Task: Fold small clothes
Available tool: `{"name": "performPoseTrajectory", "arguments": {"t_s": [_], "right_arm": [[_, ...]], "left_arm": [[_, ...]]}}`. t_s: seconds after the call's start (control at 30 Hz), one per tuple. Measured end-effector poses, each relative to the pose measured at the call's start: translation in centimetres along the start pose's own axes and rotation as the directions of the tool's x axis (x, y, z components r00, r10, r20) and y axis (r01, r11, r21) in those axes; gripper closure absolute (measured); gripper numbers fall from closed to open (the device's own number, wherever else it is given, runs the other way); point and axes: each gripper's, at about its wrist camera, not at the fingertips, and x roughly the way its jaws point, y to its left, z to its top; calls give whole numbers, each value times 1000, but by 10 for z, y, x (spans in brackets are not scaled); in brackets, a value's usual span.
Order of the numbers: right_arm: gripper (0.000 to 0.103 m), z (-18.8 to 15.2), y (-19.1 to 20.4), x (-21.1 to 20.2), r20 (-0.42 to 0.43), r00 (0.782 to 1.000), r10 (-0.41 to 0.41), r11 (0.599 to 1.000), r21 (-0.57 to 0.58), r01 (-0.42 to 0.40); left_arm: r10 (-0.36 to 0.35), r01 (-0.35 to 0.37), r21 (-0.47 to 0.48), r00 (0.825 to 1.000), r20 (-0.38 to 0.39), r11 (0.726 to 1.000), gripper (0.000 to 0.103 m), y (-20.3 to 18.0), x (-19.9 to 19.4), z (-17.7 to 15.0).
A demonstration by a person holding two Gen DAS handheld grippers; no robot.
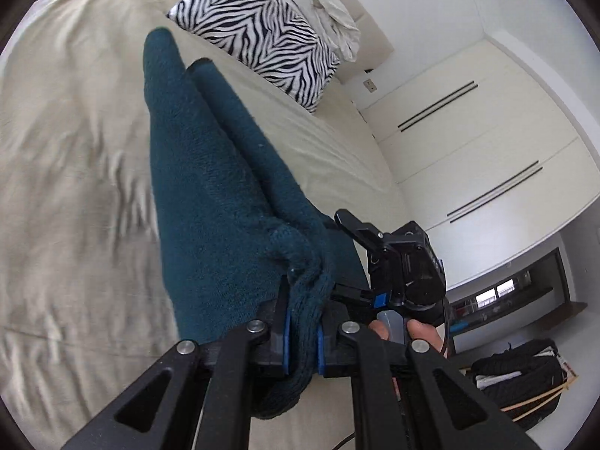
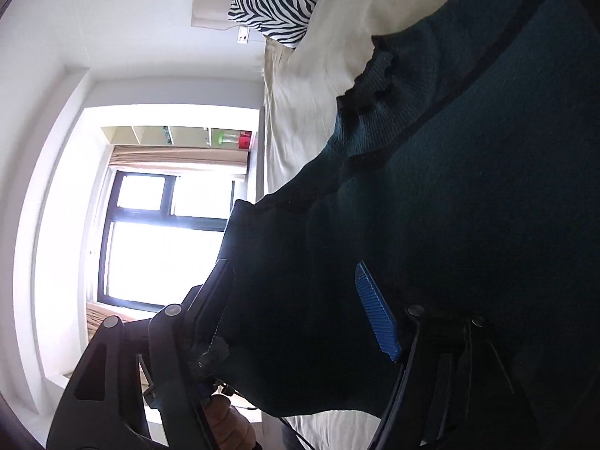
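Running lengthwise away from the left gripper point(image 1: 302, 332), clamped on its near end, the teal knit garment point(image 1: 210, 187) hangs over the beige bed point(image 1: 67, 150), toes toward the far zebra pillow point(image 1: 258, 33); right gripper point(image 2: 300, 307), jaws spread, straddles loose fabric alongside.

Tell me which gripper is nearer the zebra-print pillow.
Hard to call; probably neither clearly. The left gripper, clamped on the teal knit garment, and the right gripper, with the same garment between its fingers, both sit far down the bed from the zebra-print pillow.
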Motion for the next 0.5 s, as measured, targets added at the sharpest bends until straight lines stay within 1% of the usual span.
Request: {"name": "performPoseTrajectory", "arguments": {"t_s": [0.07,0.1,0.13,0.2,0.23,0.3,0.33,0.37,0.43,0.5], "right_arm": [[29,13,-7,-26,25,999,27,1000,16,-27],[27,19,-12,-38,37,999,27,999,28,-28],[21,24,-18,-49,45,999,15,999,41,-17],[20,30,-34,-65,48,999,-8,997,72,4],[21,32,-40,-69,46,999,-10,996,92,5],[21,33,-51,-79,45,998,38,993,108,-42],[22,33,-52,-78,47,998,42,993,106,-47],[22,32,-53,-77,46,997,56,993,100,-61],[22,35,-51,-78,34,998,44,996,83,-46],[22,37,-46,-74,26,1000,2,998,56,-4]], "left_arm": [[-12,13,35,999,-48,999,92,-23,40,-6],[-14,18,55,997,-70,998,92,-30,60,-10],[-2,9,70,995,-99,997,91,-35,82,-13],[8,1,48,985,-175,999,81,-35,116,-24],[-5,14,41,981,-193,999,75,-35,124,-29],[-32,40,43,982,-186,998,69,-35,122,-39],[-39,49,49,984,-175,998,60,-35,116,-41],[-49,58,56,987,-155,997,57,-35,107,-42],[-61,70,77,992,-114,995,57,-32,86,-42],[-42,48,89,997,-62,995,57,-26,63,-39]]}}
